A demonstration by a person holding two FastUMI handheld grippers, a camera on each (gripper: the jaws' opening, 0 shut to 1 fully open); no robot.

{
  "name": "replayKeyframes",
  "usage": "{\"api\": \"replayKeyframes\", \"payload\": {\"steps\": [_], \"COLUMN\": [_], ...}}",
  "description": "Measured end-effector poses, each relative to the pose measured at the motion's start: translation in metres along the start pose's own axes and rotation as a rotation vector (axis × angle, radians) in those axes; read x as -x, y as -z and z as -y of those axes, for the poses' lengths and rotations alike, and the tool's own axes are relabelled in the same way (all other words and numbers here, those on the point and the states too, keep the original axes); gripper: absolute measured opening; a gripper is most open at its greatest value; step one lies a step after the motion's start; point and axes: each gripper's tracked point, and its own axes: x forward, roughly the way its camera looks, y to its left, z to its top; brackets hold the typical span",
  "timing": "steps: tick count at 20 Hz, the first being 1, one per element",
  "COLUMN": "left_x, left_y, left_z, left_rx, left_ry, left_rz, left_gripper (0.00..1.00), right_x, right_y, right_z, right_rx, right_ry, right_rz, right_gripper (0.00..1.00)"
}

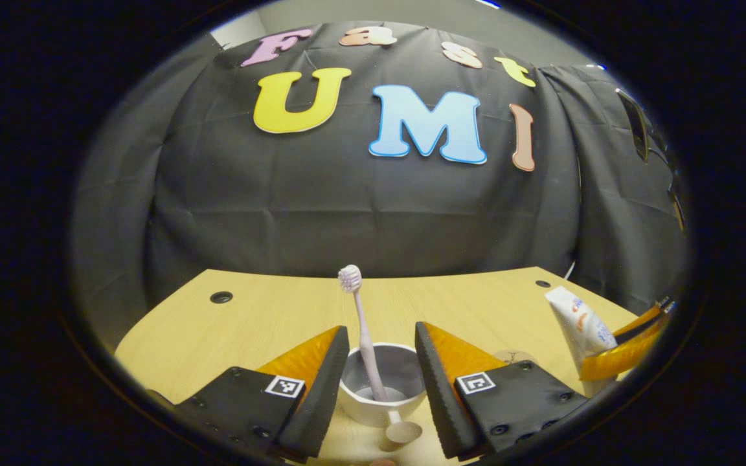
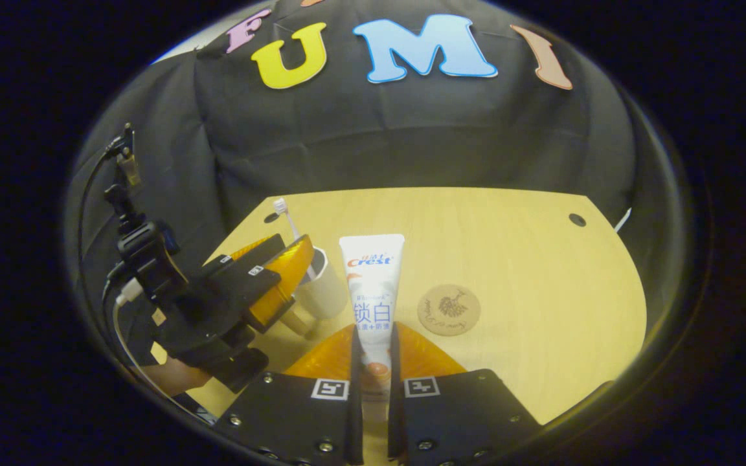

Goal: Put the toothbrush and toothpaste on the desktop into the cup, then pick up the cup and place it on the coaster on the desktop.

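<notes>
- Two grippers are working around the cup [image 1: 383, 388], the landmark here, which is resting on the desktop [image 2: 509, 272].
- The toothbrush [image 1: 363, 330] is standing inside the cup, bristles up, leaning on its wall.
- The left gripper [image 1: 383, 372] is spreading its fingers wide on either side of the cup, touching nothing, probably clearing room.
- The right gripper [image 2: 373, 375] is pinching the toothpaste [image 2: 373, 291] near its cap end, holding it upright beside the cup for insertion.
- The coaster [image 2: 449, 309] is lying near the cup, awaiting it.

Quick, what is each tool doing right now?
Left tool: open, fingers either side of the cup, toothbrush inside.
Right tool: closed on the toothpaste, held upright.
</notes>
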Motion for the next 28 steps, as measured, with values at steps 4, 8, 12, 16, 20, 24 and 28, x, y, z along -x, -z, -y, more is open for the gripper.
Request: {"api": "replayKeyframes", "payload": {"steps": [4,8,12,16,20,24,28], "left_x": [0.023,0.043,0.059,0.076,0.091,0.106,0.113], "left_y": [-0.003,0.008,0.016,0.023,0.032,0.037,0.042], "left_z": [0.001,-0.011,-0.027,-0.039,-0.046,-0.054,-0.064], "left_rx": [0.041,0.134,0.174,0.2,0.248,0.282,0.291], "left_ry": [0.012,-0.031,-0.081,-0.114,-0.13,-0.154,-0.173], "left_rz": [-0.016,-0.063,-0.093,-0.122,-0.154,-0.159,-0.168], "left_gripper": [0.82,0.89,0.97,0.97,0.96,0.89,0.89], "right_x": [-0.015,-0.03,-0.044,-0.062,-0.078,-0.095,-0.103], "right_y": [-0.032,-0.062,-0.089,-0.102,-0.107,-0.101,-0.095], "right_z": [-0.019,-0.038,-0.06,-0.077,-0.091,-0.097,-0.105], "right_rx": [0.027,0.033,0.015,0.001,0.016,0.069,0.115], "right_ry": [-0.03,-0.079,-0.148,-0.192,-0.199,-0.165,-0.16], "right_rz": [0.095,0.191,0.288,0.323,0.351,0.358,0.38], "right_gripper": [0.16,0.16,0.16,0.16,0.16,0.16,0.19]}}
